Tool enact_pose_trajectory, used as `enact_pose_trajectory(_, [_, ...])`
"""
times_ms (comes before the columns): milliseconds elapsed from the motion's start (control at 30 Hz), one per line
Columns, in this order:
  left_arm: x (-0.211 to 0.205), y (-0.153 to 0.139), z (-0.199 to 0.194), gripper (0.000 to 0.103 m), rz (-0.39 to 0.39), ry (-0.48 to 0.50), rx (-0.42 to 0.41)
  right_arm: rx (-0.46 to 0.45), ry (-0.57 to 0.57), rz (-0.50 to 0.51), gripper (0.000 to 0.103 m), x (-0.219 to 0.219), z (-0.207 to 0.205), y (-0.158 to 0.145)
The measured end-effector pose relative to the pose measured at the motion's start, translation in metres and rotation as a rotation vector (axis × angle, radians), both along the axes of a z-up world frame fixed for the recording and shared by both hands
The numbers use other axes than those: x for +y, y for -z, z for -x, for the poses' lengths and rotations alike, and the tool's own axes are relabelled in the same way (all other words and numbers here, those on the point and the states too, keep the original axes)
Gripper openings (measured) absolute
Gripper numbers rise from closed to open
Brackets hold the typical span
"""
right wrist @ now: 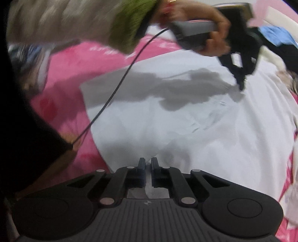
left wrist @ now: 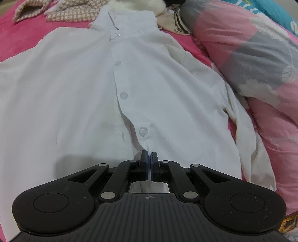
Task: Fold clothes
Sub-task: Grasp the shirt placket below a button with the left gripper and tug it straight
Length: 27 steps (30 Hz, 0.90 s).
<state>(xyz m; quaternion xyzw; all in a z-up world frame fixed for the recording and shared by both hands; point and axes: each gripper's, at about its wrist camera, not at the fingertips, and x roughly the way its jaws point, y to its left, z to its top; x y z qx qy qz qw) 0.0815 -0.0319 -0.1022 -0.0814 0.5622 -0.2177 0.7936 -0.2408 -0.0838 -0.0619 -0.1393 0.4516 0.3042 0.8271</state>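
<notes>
Pinched shut on the placket of the white shirt (left wrist: 78, 104) spread over the pink bed (left wrist: 14, 44), the left hand-held gripper (left wrist: 148, 155) risks slipping; the right hand-held gripper (right wrist: 146, 163), nearly closed, nips its hem.

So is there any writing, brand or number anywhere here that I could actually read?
No readable text.
Turquoise fabric: white marks cut off at the frame edge, unreadable.
Pink bedcover: white marks too blurred to read.
Left gripper body: a small crosshair symbol, no letters.
Right gripper body: a tiny emblem, unreadable.
</notes>
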Motion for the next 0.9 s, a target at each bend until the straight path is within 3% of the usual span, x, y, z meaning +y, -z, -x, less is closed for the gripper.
enact_pose_trajectory(200, [-0.002,-0.01,0.001,0.001,0.017,0.017,-0.01,0.036,0.108,-0.137,0.006,-0.024,-0.01,-0.024])
enact_pose_trajectory(400, [0.003,-0.014,0.004,0.001,0.007,0.023,-0.001,0.118,0.13,-0.309,0.005,-0.044,-0.015,-0.043])
enact_pose_trajectory(500, [0.005,-0.015,0.004,0.001,-0.005,0.027,-0.002,0.143,0.121,-0.346,0.005,-0.05,-0.015,-0.044])
enact_pose_trajectory(900, [0.002,0.007,0.008,0.003,-0.1,0.079,-0.024,0.165,-0.007,-0.172,0.006,-0.02,-0.012,-0.002])
